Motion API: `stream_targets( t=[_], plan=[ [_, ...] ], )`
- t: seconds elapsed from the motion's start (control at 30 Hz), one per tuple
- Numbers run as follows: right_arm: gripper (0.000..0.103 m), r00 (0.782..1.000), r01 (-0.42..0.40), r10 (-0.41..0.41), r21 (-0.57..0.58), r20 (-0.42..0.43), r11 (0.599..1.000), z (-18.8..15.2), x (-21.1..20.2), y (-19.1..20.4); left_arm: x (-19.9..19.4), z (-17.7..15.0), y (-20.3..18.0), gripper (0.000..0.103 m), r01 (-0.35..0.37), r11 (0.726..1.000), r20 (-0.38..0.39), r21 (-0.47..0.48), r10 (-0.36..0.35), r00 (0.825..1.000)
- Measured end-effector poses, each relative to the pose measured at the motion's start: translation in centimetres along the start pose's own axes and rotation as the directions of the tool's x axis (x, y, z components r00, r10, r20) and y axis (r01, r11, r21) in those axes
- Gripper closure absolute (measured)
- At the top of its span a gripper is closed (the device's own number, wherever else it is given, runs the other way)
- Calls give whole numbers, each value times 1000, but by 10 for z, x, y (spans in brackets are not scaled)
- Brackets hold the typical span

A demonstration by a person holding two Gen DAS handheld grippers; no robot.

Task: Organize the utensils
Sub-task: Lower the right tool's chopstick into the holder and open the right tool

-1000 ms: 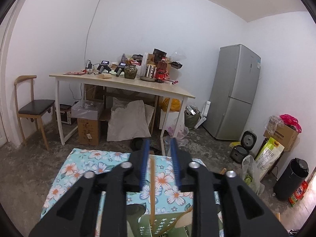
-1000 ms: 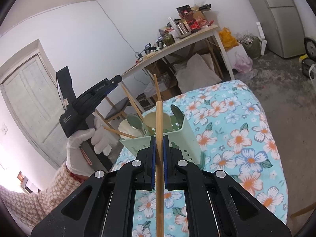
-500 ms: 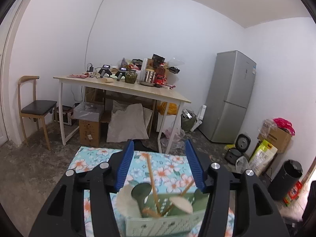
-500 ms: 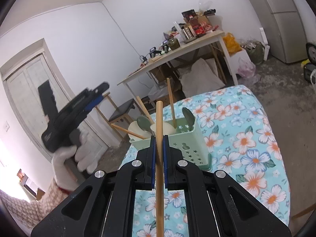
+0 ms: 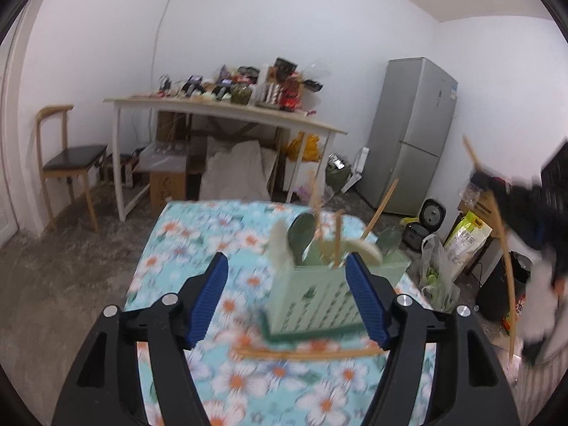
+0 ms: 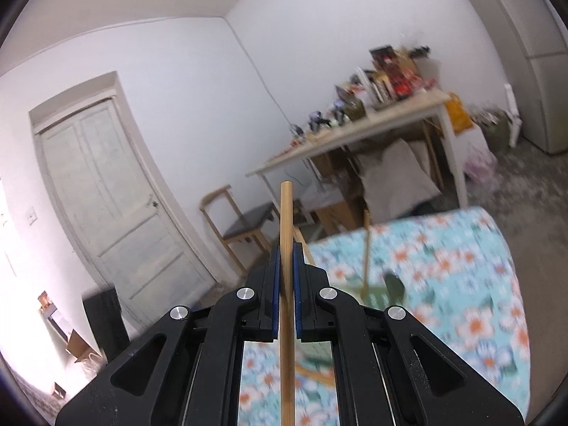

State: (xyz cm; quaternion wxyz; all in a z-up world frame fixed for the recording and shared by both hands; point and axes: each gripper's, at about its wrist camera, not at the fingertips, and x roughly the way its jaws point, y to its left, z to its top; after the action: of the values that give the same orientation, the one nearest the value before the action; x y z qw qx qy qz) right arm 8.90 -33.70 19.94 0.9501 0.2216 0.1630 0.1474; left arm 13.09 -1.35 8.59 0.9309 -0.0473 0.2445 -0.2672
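Observation:
A pale green utensil holder stands on the floral tablecloth, with spoons and several chopsticks sticking out of it. My left gripper is just short of the holder with its jaws opening and nothing pressed between the blue pads. One loose chopstick lies flat on the cloth in front of the holder. My right gripper is shut on a wooden chopstick that points up and forward. In the right wrist view only a corner of the holder shows behind the fingers. At the left wrist view's right edge that held chopstick appears blurred.
A cluttered wooden table, a chair and a grey fridge stand across the room. Bags, a cooker and a black bin sit on the floor at the right. A closed door is at the left.
The left gripper let go of its chopstick into the holder, opened wide and drew back. The right gripper rose with its chopstick and swung toward the door; the gloved left hand left its view.

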Motion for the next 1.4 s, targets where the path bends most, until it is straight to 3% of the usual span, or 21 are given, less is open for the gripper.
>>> stream_targets(
  t=[0.33, 0.67, 1.07, 1.4],
  plan=[
    [98, 996, -43, 49, -77, 76, 996, 40, 64, 5, -24, -27, 50, 36, -84, 993, -19, -86, 83, 996],
    [98, 991, 6, 6, -87, 136, 996, 70, 108, -3, -27, -32, 91, 36, -147, 978, -28, -150, 144, 989],
    [98, 999, 51, -51, 43, -3, 998, 66, 184, -47, -18, -36, 115, 36, -203, 958, -51, -202, 197, 979],
    [98, 992, 101, -104, -49, -77, 994, 47, 187, -37, -9, -34, 114, 36, -201, 959, -57, -201, 193, 979]
  ],
)
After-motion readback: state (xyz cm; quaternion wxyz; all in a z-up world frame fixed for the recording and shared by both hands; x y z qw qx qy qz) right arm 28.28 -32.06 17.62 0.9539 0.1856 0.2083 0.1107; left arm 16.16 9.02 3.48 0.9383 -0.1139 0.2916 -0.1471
